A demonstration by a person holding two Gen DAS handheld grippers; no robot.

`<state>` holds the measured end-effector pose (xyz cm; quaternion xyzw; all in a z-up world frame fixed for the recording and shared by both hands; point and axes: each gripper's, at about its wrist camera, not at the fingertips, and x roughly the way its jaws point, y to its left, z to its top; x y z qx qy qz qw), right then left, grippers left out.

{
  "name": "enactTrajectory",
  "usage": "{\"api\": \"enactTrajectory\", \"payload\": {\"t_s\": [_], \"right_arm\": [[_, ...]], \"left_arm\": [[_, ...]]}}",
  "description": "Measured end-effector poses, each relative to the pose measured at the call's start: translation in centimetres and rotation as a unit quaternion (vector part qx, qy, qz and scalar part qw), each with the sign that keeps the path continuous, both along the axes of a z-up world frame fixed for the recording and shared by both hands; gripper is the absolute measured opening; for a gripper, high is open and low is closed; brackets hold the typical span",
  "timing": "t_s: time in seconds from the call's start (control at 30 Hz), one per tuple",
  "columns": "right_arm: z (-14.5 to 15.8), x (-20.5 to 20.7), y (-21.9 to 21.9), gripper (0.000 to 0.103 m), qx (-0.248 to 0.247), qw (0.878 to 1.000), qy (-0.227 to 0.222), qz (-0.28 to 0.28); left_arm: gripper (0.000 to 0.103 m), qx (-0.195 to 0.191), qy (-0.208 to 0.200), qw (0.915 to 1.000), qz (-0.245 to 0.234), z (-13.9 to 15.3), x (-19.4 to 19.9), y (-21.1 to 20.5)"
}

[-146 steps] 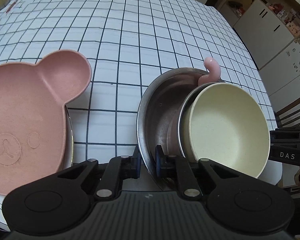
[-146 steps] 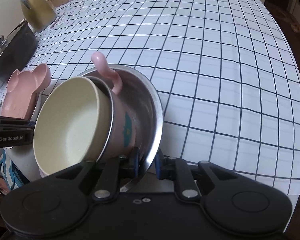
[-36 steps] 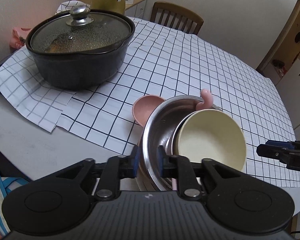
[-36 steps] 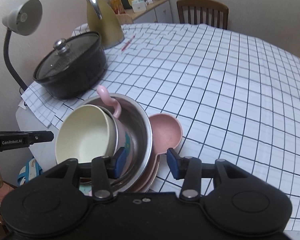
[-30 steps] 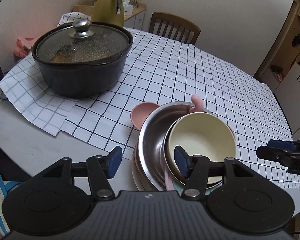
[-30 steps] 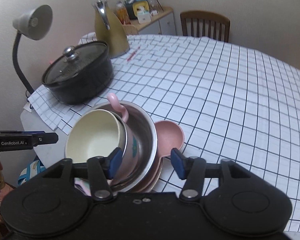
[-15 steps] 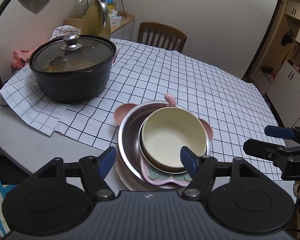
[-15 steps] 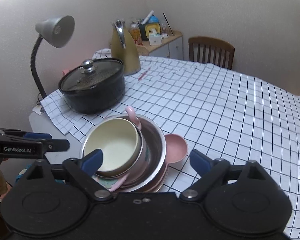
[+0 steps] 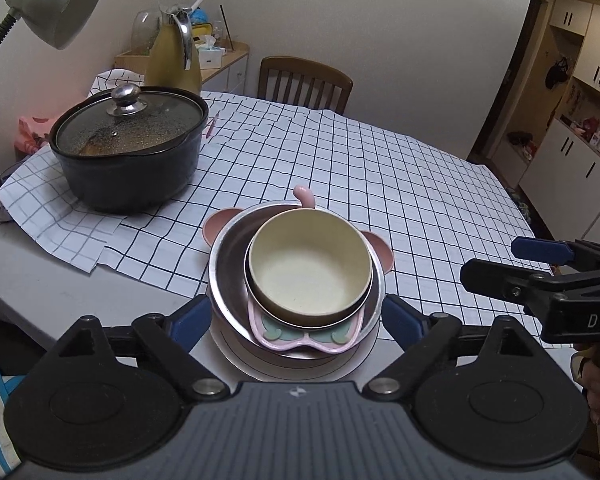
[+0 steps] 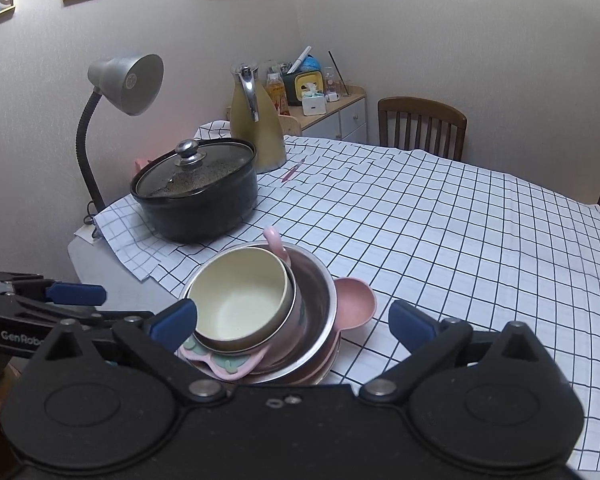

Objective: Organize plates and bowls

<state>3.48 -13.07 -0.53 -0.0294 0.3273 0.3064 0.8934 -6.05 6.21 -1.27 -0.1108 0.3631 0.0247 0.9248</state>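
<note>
In the left wrist view, the left gripper (image 9: 296,320) has just been opening; its jaws stand wide apart and hold nothing. The stack, with the cream bowl (image 9: 310,270) on top, sits straight ahead of them near the table edge. The black pot (image 9: 130,160) is well apart.

In the right wrist view, the right gripper (image 10: 292,320) has also just been opening and is empty. The steel bowl (image 10: 320,292) lies ahead, slightly left, and the left gripper is beside it.

1. I see a pale table (image 9: 40,280) under a checked cloth (image 9: 380,184).
2. A lidded black pot (image 9: 128,160) stands on the cloth.
3. Near the pot, toward me, a stack of dishes (image 9: 300,280) sits at the cloth's edge.
4. Behind the pot stands a yellow kettle (image 10: 256,128).
</note>
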Motion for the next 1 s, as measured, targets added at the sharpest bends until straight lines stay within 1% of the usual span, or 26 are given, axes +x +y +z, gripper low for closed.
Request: {"api": "enactTrajectory", "payload": {"t_s": [0.1,0.47,1.0], "right_arm": [[0.1,-0.3,-0.3,0.103,0.004,1.0,-0.001,-0.003],[0.4,-1.2,-0.5,0.103,-0.001,1.0,-0.01,-0.004],[0.0,-1.3,-0.4,0.103,-0.001,1.0,-0.004,-0.003]], "left_arm": [[0.093,-0.003,0.001,1.0,-0.001,0.0,-0.2,-0.2],[0.093,0.011,-0.005,0.9999,-0.001,0.3,-0.8,-1.0],[0.093,0.007,-0.003,0.9999,0.012,0.3,-1.0,-0.8]]}}
